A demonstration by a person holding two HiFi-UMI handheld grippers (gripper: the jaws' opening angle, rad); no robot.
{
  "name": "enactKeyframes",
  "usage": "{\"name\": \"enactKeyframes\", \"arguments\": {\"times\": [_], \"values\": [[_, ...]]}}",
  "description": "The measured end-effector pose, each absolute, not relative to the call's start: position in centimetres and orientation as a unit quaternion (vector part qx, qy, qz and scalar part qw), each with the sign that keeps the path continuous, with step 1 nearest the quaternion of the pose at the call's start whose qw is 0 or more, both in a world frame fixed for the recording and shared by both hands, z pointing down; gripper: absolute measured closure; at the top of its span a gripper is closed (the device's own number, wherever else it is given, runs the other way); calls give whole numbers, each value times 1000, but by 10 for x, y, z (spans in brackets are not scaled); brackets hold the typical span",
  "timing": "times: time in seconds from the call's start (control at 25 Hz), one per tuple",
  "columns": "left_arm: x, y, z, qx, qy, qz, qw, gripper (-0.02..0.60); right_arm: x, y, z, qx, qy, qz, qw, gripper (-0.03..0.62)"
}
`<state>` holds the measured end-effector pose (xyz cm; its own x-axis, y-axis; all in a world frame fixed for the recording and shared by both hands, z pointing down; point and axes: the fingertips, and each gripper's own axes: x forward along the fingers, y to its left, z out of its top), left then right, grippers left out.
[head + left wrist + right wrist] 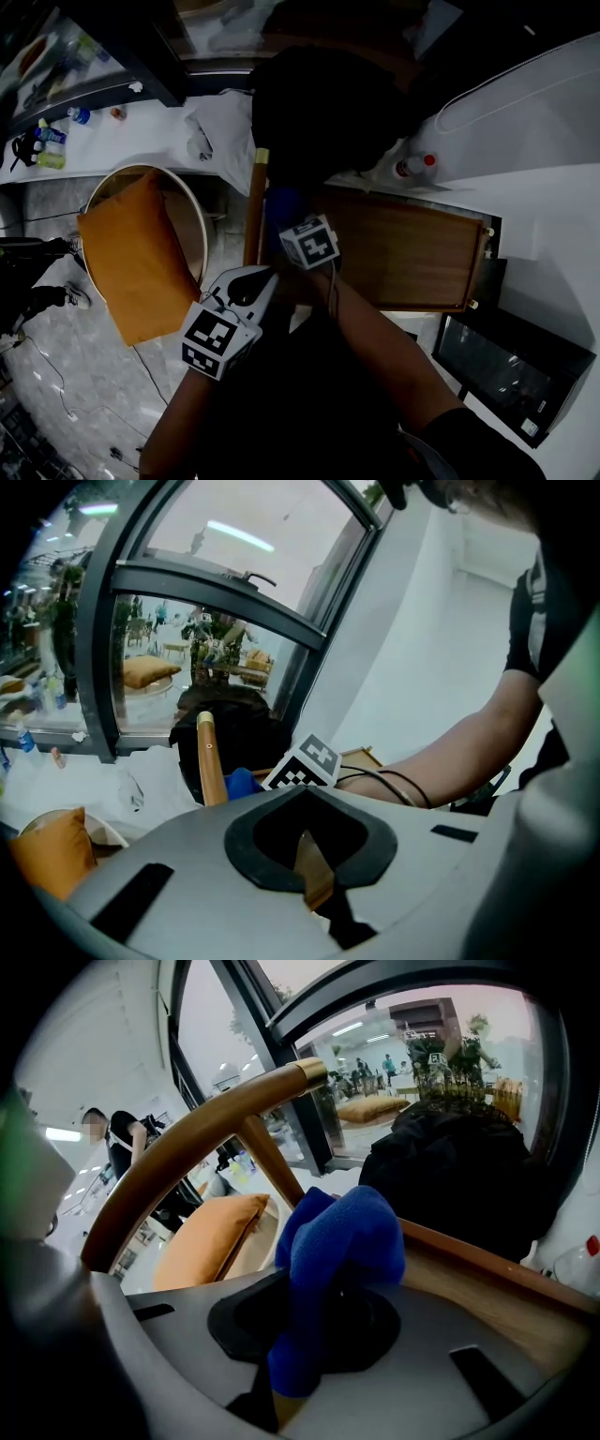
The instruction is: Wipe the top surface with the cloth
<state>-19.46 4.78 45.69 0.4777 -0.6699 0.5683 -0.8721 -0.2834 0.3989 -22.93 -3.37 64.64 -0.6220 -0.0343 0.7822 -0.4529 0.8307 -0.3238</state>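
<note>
The room is looking dim in the head view, and a brown wooden table [412, 253] with a low raised rim is standing in the middle. A white sill [159, 131] with small bottles [47, 155] is running behind it on the left. A round chair [187, 192] is standing left of the table and is carrying an orange cushion [136, 258]. A black bag [319, 103] is lying at the far side of the table, in front of a window [169, 658]. The right claw [319, 1288] is clamping a blue cloth [347, 1232], which is bulging up out of the jaws and also hanging down between them. The cloth is sitting at the left end of the table, just beside a slanted wooden bar [255, 206] with a brass tip. Whether it is touching the wood, I cannot tell. The left claw [305, 794] is keeping its jaws together with nothing between them, and only the table wood is showing through the opening of the pads. It is hovering near the right claw, on the side toward the person, close to the table's near left corner.
</note>
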Motion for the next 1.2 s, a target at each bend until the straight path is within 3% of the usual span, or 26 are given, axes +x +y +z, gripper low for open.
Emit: {"name": "enactKeyframes", "arguments": {"times": [1.2], "values": [[-73,38,447,814,-442,164,340,577,-85,-74,649,185,-847,266,421,513]]}}
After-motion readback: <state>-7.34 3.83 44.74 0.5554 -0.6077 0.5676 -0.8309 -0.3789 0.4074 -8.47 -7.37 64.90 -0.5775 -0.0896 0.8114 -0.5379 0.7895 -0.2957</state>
